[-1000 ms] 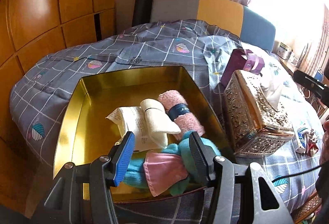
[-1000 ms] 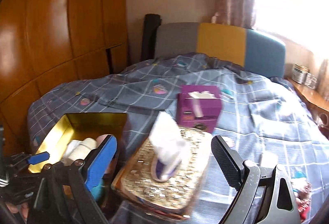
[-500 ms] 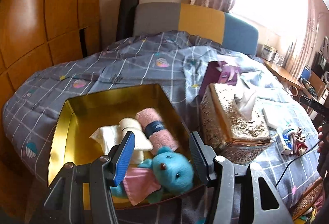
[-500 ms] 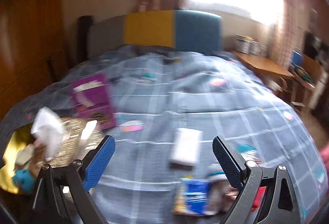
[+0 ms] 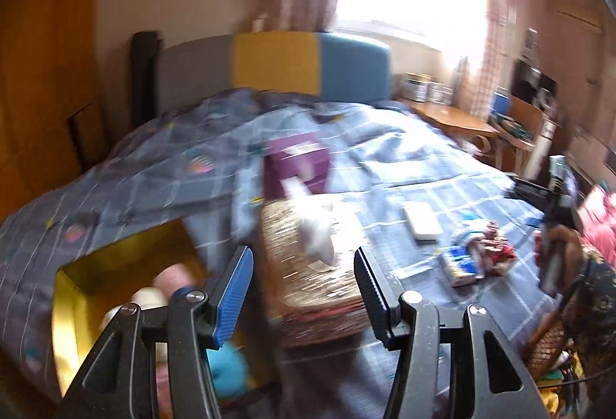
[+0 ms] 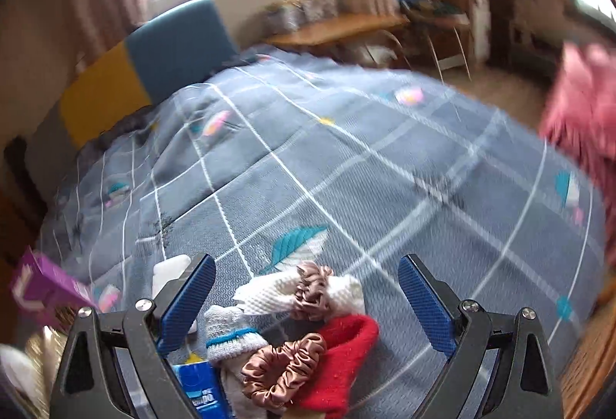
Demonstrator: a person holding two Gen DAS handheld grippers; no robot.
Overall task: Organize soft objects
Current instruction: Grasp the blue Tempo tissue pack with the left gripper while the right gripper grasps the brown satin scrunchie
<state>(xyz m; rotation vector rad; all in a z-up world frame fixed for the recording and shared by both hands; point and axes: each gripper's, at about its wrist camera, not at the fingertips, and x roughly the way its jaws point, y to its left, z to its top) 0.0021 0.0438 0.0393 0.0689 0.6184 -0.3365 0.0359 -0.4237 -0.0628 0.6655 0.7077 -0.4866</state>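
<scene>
Bed [image 6: 346, 149]: gold tin [image 5: 73, 288] part-filled; beside it, a pile [image 6: 300, 334] of scrunchies and cloths remains; right gripper [image 6: 304, 307] wide open above it, left gripper [image 5: 304, 288] half-open, both empty.

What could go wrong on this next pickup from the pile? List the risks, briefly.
1. The pile is tangled: the bronze scrunchie lies on the red knit piece, and a second scrunchie wraps the white cloth. The open right gripper may lift two at once.
2. The blue packet sits against the grey sock; a non-soft item could come along.
3. Both views are blurred, so aim may be off.
</scene>
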